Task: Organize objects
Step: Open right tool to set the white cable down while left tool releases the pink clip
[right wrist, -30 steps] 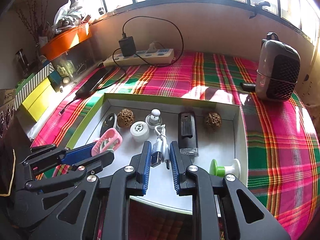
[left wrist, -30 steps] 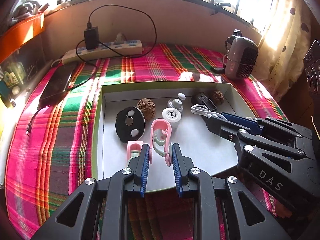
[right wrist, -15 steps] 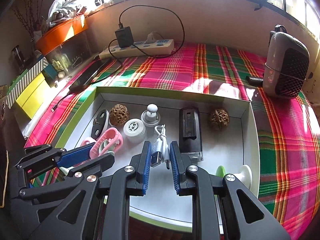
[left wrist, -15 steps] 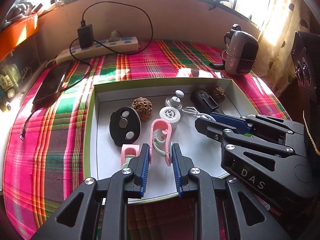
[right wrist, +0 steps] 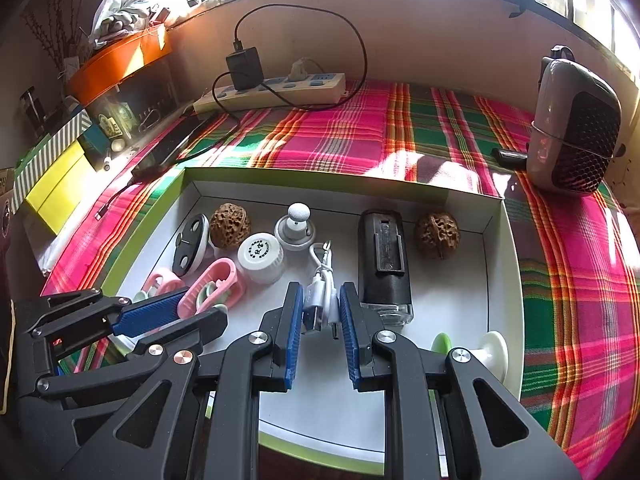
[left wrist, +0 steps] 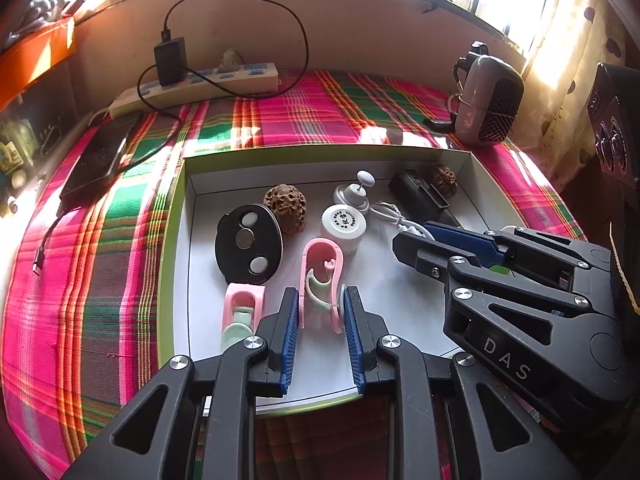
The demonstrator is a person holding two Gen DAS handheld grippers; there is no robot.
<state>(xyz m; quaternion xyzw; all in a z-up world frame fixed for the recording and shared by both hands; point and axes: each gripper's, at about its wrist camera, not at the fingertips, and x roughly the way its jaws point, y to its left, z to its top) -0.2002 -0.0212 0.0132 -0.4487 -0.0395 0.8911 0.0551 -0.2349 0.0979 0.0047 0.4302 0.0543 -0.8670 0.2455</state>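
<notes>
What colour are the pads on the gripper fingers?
Blue, ribbed pads; clearest in the right wrist view.

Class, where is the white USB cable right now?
Right wrist view: white USB cable lies in the tray, between the right gripper fingers, left of the black device.

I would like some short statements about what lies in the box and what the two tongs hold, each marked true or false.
1. The left tongs grip a pink clip. True.
2. The right tongs grip a walnut. False: they hold the white USB cable.
3. Two walnuts lie in the box. True.
4. The power strip lies inside the box. False: it lies on the plaid cloth behind it.
</notes>
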